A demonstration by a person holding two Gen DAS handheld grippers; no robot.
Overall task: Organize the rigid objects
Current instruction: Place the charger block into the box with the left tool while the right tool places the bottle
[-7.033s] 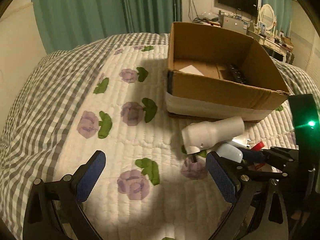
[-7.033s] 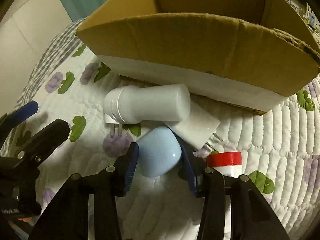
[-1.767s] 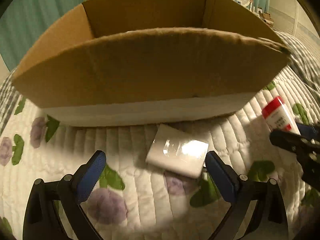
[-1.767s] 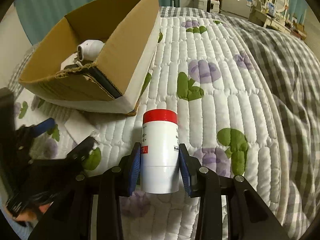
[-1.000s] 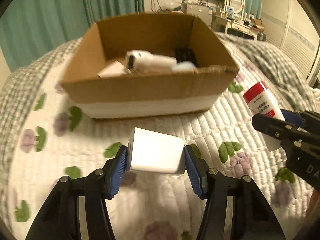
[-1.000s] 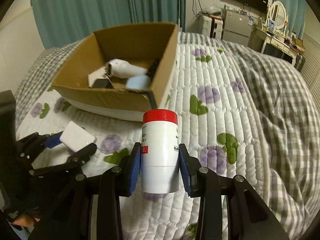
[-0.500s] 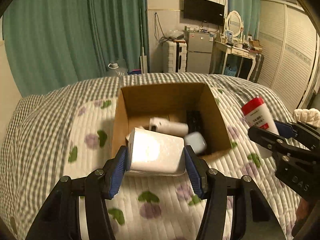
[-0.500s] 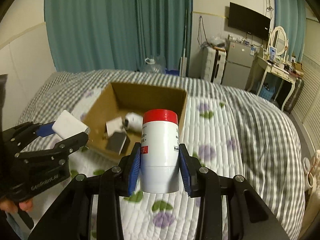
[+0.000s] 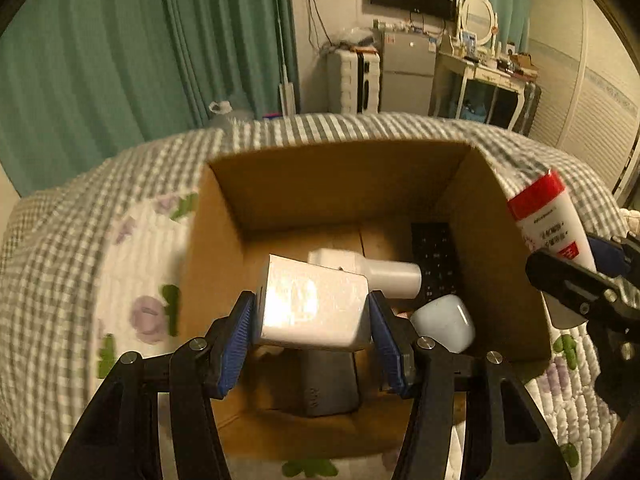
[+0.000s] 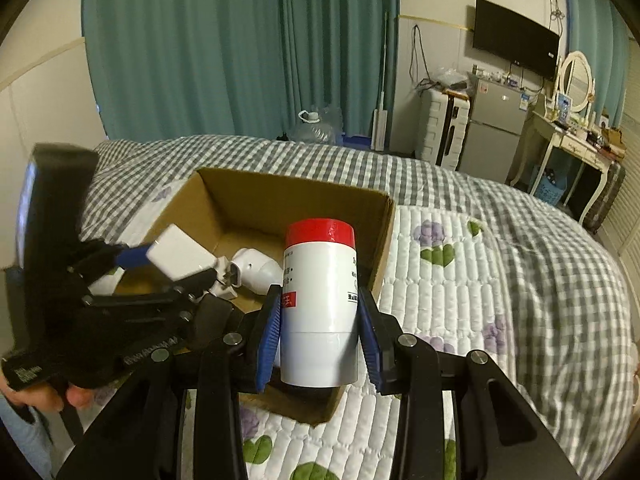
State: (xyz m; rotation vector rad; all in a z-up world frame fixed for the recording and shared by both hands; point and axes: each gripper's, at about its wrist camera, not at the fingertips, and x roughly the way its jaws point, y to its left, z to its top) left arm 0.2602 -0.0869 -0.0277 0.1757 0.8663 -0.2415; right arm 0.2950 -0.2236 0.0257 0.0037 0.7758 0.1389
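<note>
My left gripper [image 9: 312,344] is shut on a white rectangular charger block [image 9: 314,308] and holds it above the open cardboard box [image 9: 340,176]. In the box lie a white cylindrical device [image 9: 372,270], a pale blue case [image 9: 444,322], a black keypad-like item [image 9: 434,252] and a grey block [image 9: 328,384]. My right gripper [image 10: 320,332] is shut on a white bottle with a red cap [image 10: 320,304], upright, above the box's near right corner [image 10: 384,204]. The bottle also shows in the left wrist view [image 9: 548,220].
The box rests on a bed with a white floral quilt [image 10: 448,280] and a grey checked blanket [image 10: 560,264]. Teal curtains [image 10: 240,48], a small fridge [image 10: 496,128] and a dressing table [image 10: 568,128] stand beyond the bed.
Both grippers have moved forward and down toward the box with their objects still held. The left one now holds the white block over the box's inside.
</note>
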